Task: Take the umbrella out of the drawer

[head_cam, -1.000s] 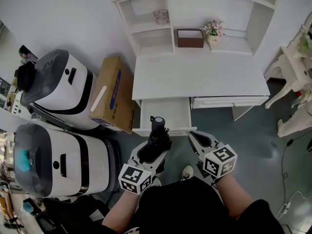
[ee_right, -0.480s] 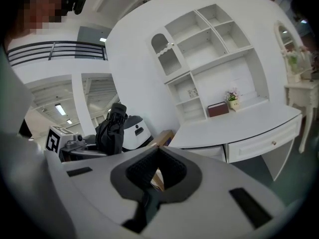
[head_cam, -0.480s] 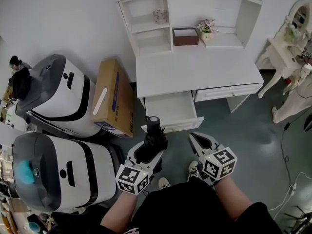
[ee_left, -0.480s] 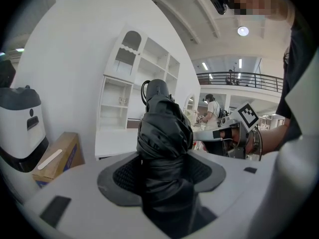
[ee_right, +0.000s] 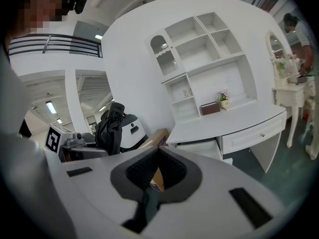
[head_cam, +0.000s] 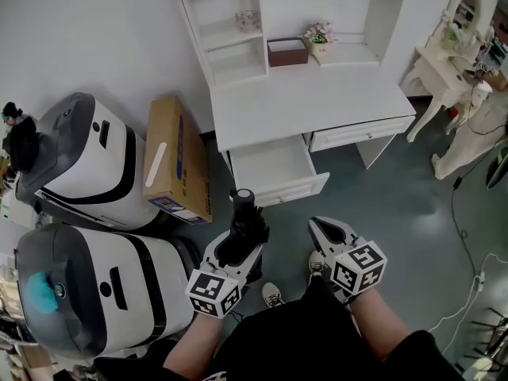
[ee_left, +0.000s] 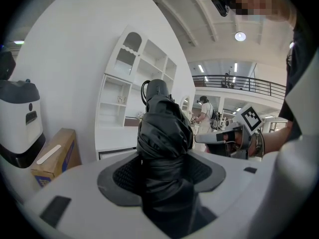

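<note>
Both low near torso, aimed fwd: L gripper point(head_cam: 240, 240) jaws clamp umbrella point(head_cam: 244, 214); R gripper point(head_cam: 316, 225) jaws together.

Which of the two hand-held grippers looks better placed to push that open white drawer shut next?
Probably the right gripper: its jaws hold nothing, and it hangs just in front of the open white drawer. The left gripper is clamped on the folded black umbrella.

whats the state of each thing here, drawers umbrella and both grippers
left drawer: pulled open, nothing showing inside
right drawer: closed
umbrella: folded, out of the drawer, held clear of the desk
left gripper: shut on the umbrella
right gripper: jaws together, holding nothing
</note>
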A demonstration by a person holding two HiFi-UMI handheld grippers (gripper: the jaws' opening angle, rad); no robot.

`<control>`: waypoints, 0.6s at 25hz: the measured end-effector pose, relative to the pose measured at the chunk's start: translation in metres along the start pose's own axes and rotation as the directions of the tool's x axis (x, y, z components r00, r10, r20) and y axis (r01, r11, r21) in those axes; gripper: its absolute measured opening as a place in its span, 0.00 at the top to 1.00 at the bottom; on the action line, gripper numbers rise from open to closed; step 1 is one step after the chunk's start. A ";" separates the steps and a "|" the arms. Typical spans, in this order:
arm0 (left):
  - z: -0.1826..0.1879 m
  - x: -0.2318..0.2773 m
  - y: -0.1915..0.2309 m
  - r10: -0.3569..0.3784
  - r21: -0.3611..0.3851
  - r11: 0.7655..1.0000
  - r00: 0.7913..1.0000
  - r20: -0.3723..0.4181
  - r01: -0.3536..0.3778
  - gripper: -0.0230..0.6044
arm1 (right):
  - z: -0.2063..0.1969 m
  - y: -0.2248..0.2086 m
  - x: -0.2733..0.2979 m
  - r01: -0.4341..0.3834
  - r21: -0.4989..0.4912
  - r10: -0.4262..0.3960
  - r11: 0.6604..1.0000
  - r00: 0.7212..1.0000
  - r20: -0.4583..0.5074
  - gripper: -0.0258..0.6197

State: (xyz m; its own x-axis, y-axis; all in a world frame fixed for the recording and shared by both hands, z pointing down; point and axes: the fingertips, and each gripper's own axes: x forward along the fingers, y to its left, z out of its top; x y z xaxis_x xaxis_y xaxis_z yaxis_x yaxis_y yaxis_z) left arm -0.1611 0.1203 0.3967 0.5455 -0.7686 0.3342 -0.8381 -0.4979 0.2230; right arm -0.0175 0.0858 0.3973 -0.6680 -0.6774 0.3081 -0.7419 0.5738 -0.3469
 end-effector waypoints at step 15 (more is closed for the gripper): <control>-0.013 -0.035 -0.012 -0.049 0.023 0.999 0.999 0.007 0.049 0.55 | -0.026 0.040 -0.023 0.032 0.000 -0.032 0.999 0.999 0.017 0.96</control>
State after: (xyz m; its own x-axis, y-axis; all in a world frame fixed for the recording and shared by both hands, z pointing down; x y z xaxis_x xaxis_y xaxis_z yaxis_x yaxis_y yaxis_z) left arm -0.1697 0.1588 0.3940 0.5859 -0.7461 0.3163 -0.8103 -0.5442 0.2175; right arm -0.0337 0.1363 0.3998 -0.6430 -0.7032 0.3034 -0.7628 0.5522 -0.3366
